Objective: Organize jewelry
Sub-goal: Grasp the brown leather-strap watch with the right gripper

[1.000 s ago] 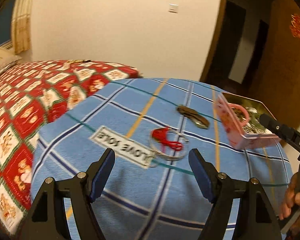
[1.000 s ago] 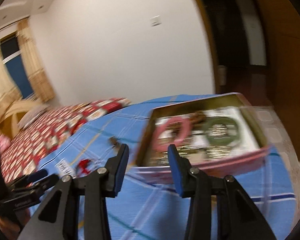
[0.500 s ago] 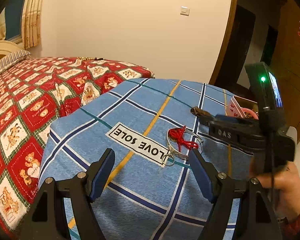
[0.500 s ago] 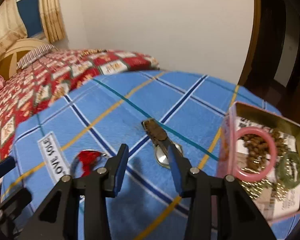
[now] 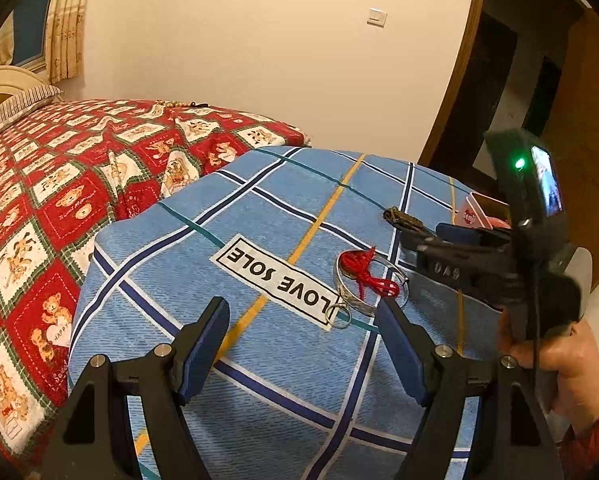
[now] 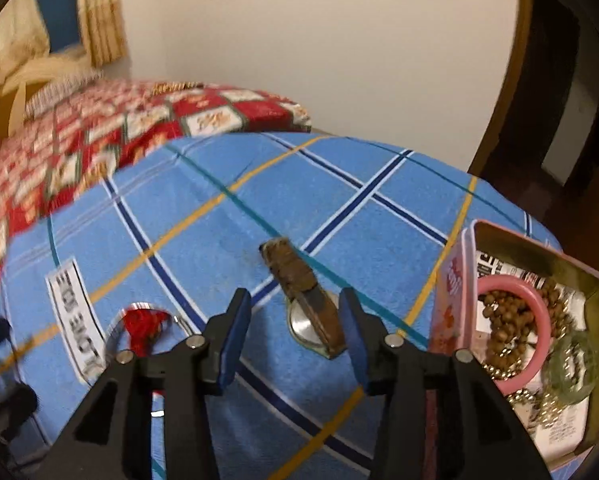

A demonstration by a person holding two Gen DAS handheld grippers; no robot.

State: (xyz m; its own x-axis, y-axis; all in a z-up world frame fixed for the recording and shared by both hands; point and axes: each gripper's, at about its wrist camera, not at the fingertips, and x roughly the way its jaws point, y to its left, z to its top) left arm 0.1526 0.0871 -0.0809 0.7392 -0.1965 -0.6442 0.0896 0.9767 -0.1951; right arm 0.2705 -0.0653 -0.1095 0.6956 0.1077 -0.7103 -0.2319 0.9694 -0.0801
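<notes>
Brown-strapped watch (image 6: 307, 304) on blue plaid cloth (image 6: 227, 216), just ahead of right gripper (image 6: 295, 336), framed between fingers, untouched. Jaws opening, nothing gripped. Pink tin (image 6: 455, 292) just right of it already holds pink bangle (image 6: 539, 320), green bangle, beads. Silver bangle with red cord (image 5: 365, 280) ahead of left gripper (image 5: 303, 344), jaws wide, empty. Two pieces apparently left. Cloth edge drops away far side; room between watch and tin clear.

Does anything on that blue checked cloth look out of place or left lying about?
Yes. A watch with a worn brown strap and a silver bangle tied with red string lie loose on the blue cloth, while the other jewelry sits in the pink tin at the right. Nothing looks spilled or broken.
</notes>
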